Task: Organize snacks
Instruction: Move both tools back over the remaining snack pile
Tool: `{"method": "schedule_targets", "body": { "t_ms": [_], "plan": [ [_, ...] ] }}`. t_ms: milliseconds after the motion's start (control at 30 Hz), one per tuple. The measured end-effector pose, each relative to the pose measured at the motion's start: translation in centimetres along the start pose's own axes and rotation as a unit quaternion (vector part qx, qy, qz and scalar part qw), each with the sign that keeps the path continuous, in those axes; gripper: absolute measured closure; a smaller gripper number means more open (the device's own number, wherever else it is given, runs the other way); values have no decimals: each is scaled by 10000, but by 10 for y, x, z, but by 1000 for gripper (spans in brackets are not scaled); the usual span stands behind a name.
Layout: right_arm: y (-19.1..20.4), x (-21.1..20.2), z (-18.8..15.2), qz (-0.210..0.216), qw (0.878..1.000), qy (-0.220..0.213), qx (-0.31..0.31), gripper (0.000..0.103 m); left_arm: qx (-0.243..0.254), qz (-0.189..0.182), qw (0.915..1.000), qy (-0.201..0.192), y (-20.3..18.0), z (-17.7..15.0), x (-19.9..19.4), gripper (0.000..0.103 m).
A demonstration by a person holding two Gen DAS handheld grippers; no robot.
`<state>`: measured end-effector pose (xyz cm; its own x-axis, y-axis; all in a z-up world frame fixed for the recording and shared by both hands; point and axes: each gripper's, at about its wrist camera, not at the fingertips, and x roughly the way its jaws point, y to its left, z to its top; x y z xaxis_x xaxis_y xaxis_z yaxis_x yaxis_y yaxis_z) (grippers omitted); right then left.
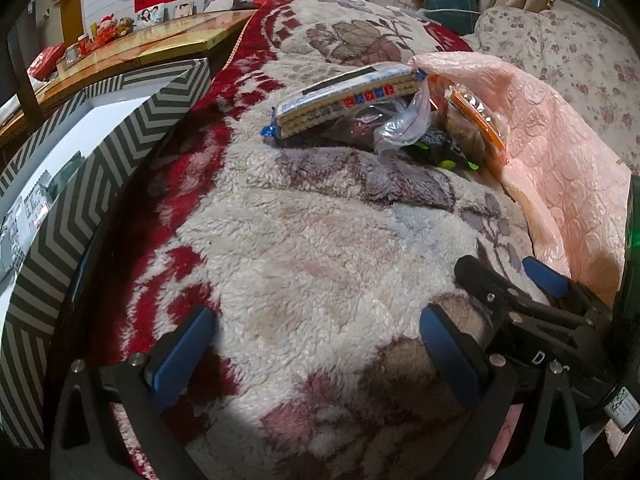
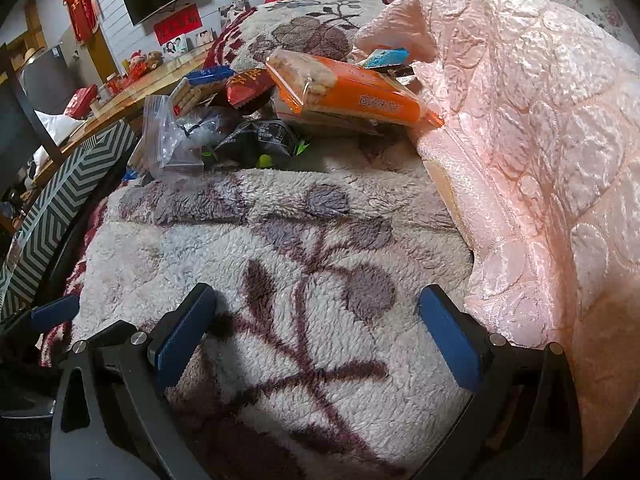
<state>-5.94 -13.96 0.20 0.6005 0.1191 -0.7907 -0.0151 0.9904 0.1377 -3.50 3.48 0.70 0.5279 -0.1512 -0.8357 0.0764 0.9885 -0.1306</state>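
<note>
Chevrons in grey and white cover the box at the far left, standing just beside the bed's fleece blanket, which is cream with red and mauve flowers. Behind the box, a wooden desk carries red packets and small toys.

Low over the blanket, the left claw has its blue-padded fingers spread wide with nothing between them. The right claw is close at its right, likewise gaping wide and empty above a branch pattern in the fleece.

Well ahead of both claws, the snacks lie heaped on the blanket. At the left of the heap is a long pack of wafer biscuits, tilted, resting on a clear zip bag with dark contents. A small red packet sits behind, and a dark packet with green tips lies in front. At the right, an orange snack bag lies on top, leaning against a pink quilt that is bunched along the right side of the bed. A blue wrapper peeks out between the orange bag and the quilt.
</note>
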Motion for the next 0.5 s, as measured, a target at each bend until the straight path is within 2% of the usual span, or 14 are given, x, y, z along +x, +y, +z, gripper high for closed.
{"method": "schedule_targets", "body": {
  "t_ms": [500],
  "plan": [
    [1,0,0,-9,10000,-1,-8,0,44,7,10000,-4,0,-2,1,0]
  ]
}}
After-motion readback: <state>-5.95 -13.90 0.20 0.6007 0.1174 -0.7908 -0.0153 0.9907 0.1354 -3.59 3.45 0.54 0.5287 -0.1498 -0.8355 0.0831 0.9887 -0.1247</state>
